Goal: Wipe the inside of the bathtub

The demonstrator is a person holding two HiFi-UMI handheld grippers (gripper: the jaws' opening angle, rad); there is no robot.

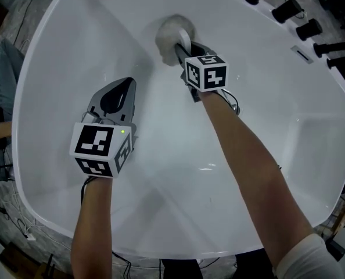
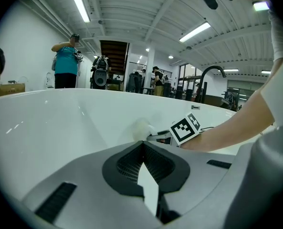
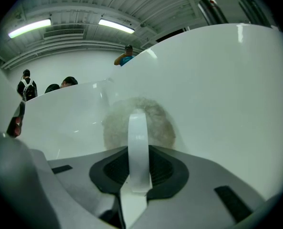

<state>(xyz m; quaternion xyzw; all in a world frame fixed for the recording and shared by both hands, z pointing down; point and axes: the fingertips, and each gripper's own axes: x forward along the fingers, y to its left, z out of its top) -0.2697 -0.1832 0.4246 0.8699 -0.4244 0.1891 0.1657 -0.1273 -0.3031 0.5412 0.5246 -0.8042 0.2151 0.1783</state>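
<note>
The bathtub was glossy white. The wiping puff was pale grey, its strap white. The left claw and right claw were mid-grey with black ribbed linings, their cubes white with black square markers

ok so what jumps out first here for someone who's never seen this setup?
The white bathtub fills the head view. At its far wall, the right gripper is shut on the white handle of a fluffy round scrub pad that sits against the tub surface. The left gripper hangs over the tub's left side, jaws together with nothing between them.
</note>
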